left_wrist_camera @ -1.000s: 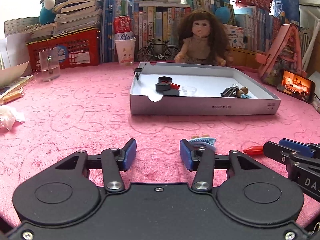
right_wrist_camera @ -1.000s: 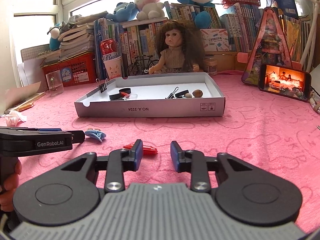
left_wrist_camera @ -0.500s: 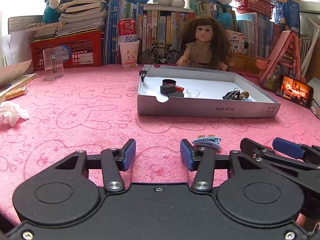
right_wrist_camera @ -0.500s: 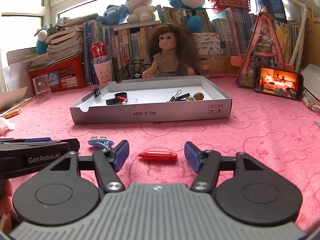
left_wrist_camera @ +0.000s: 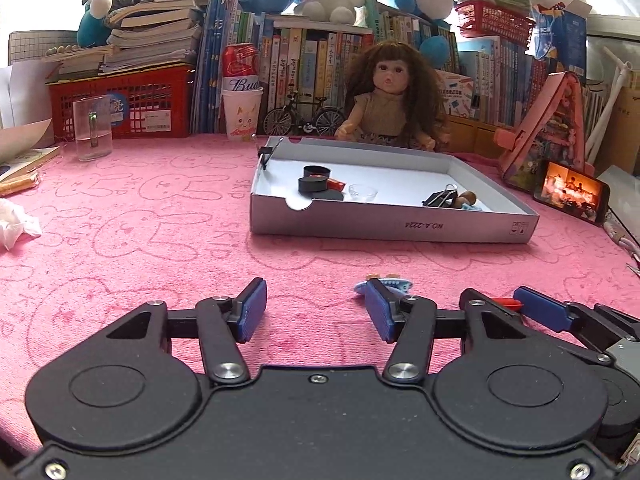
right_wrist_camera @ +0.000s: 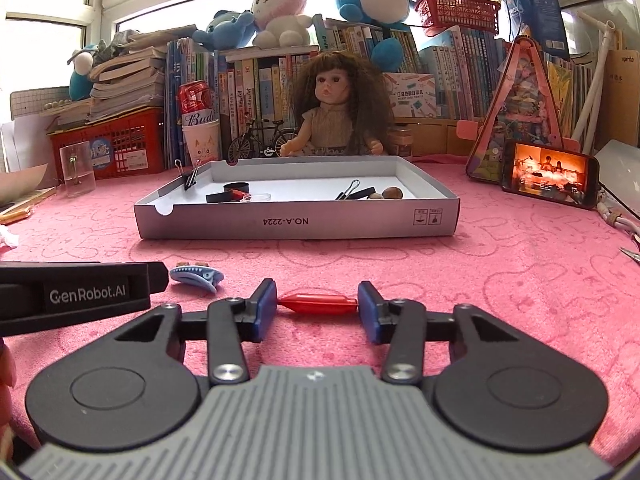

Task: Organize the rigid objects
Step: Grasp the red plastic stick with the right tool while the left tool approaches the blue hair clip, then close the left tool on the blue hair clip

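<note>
A red plastic clip [right_wrist_camera: 318, 304] lies on the pink cloth between the fingers of my right gripper [right_wrist_camera: 317, 312], which is open around it; its ends reach the pads. A blue hair clip [right_wrist_camera: 196, 276] lies to the left; it also shows in the left wrist view [left_wrist_camera: 390, 283] just beyond the right finger. My left gripper [left_wrist_camera: 316, 314] is open and empty. The white box [right_wrist_camera: 296, 222] holds black rings, binder clips and a small brown stone.
A doll [right_wrist_camera: 340, 108], a toy bicycle [right_wrist_camera: 260, 142], books and a red basket [right_wrist_camera: 116, 140] line the back. A glass [right_wrist_camera: 78, 168] stands at the left, a lit phone [right_wrist_camera: 550, 174] at the right. Crumpled tissue [left_wrist_camera: 16, 222] lies at the far left.
My right gripper opened wider and moved forward so the red clip now sits between its fingers. My left gripper pulled back a little and stayed open.
</note>
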Demonstrator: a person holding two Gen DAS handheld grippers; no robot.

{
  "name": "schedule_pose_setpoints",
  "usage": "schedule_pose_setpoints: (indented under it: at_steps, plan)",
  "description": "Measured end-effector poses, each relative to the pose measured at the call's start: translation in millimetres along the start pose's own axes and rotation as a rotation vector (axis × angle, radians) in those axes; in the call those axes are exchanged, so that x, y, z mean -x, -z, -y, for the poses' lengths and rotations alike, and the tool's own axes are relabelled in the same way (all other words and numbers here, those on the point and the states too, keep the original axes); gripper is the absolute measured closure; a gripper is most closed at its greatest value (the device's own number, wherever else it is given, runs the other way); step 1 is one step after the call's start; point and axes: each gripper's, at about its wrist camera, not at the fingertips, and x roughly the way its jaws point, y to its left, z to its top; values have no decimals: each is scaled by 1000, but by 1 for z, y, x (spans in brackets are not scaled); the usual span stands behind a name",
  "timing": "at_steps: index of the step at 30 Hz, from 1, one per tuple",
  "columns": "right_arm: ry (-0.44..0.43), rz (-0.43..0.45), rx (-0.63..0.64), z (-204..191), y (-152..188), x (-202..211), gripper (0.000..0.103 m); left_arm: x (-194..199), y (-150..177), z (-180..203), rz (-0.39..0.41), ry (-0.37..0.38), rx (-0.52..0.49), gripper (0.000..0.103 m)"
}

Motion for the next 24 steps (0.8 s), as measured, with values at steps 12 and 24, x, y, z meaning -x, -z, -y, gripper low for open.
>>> schedule_pose_setpoints:
  at_steps: [12, 24]
  plan:
    - [60, 42, -2, 21, -7, 4, 53, -6, -1, 26, 20, 29, -46, 41]
    - [61, 31, 13, 23, -7, 1, 53, -22, 0, 38, -15, 29, -82, 62]
